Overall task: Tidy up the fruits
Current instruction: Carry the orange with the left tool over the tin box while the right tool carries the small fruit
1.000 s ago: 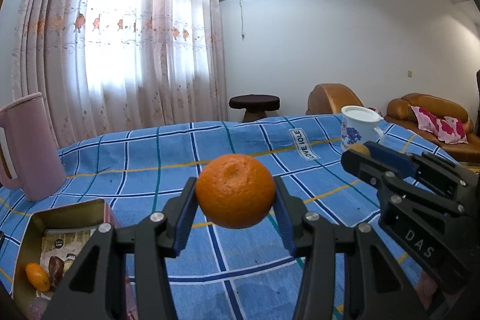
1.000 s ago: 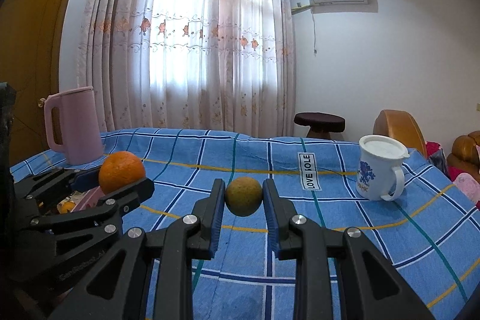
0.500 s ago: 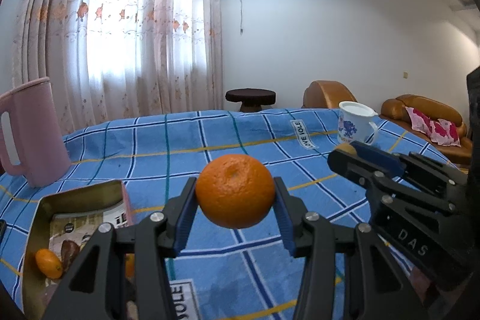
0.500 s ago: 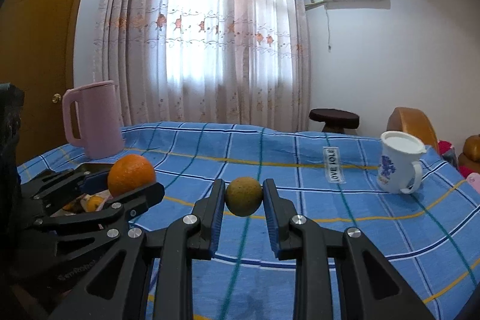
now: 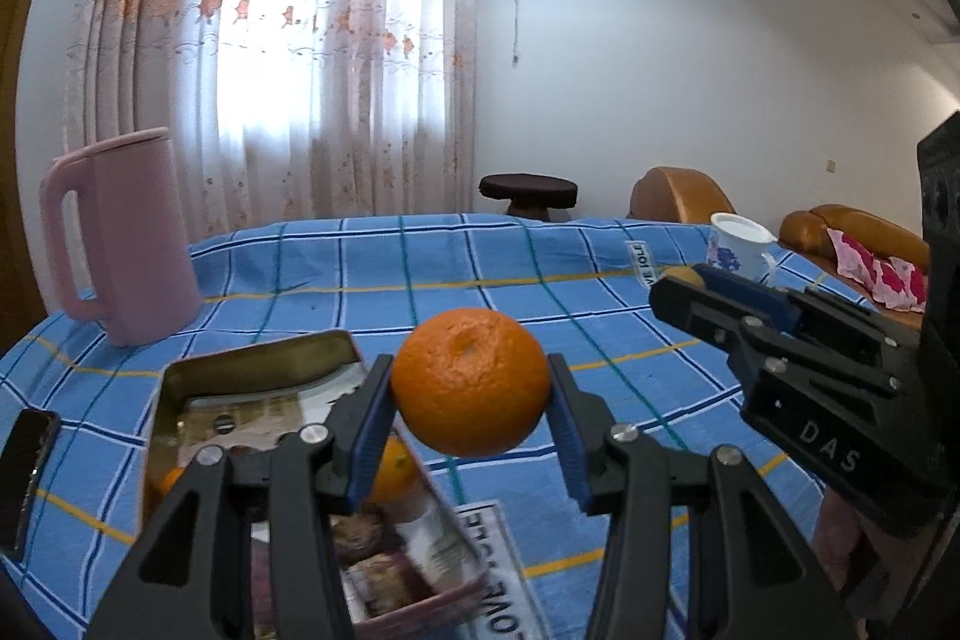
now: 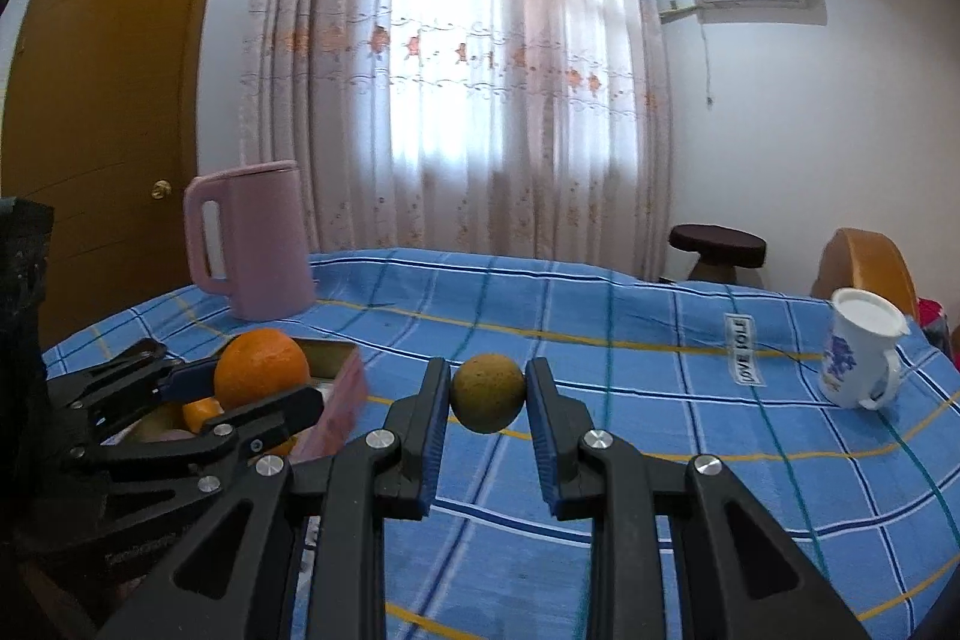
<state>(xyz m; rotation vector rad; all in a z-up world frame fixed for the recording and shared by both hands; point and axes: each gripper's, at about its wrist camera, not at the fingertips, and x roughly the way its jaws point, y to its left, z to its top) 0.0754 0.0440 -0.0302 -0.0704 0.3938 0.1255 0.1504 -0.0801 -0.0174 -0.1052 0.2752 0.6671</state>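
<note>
My left gripper point(image 5: 471, 409) is shut on a large orange point(image 5: 471, 381), held in the air just right of an open metal tin point(image 5: 252, 376). The tin lies on the blue checked cloth and holds small oranges point(image 5: 393, 469) and dark pieces. My right gripper point(image 6: 487, 406) is shut on a small greenish-brown round fruit point(image 6: 487, 392), above the cloth. In the right wrist view the left gripper point(image 6: 258, 388) with its orange point(image 6: 261, 367) hangs over the tin point(image 6: 345, 388). The right gripper point(image 5: 714, 298) shows at the right of the left wrist view.
A pink jug point(image 5: 120, 232) stands at the back left of the table, behind the tin. A white mug with blue flowers point(image 6: 858, 355) stands at the right. A dark phone point(image 5: 24, 460) lies left of the tin. Sofas and a stool stand beyond the table.
Both grippers have moved left across the table with their fruits. The tin and the pink jug have come closer to the middle of both views; the mug has slid right.
</note>
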